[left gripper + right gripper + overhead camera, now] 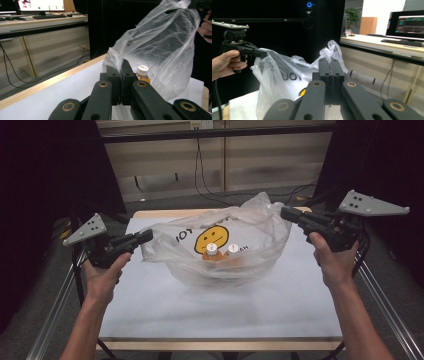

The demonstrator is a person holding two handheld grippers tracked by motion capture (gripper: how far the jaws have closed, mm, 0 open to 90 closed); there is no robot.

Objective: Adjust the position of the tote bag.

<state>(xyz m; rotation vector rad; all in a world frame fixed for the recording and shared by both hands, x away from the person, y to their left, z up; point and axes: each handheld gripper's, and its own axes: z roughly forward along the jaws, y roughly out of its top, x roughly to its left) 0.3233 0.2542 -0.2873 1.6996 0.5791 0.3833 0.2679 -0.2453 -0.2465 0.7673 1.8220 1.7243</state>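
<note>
Left tongs (146,236), closed, pinch the left edge of the clear plastic bag (220,245); right tongs (286,212), closed, pinch its right edge. The bag hangs stretched between them, long axis running left to right, mouth upward, its belly resting on the white counter (220,310). Its printed smiley face (211,239) faces up toward the high camera. Two white-capped bottles (212,251) stand upright inside, below and between the tongs. Beyond the counter: a pale wall with cables, black curtains either side.

Left hand-held gripper (121,65) pinches the plastic bag (162,50) beside a bottle (142,73).
</note>
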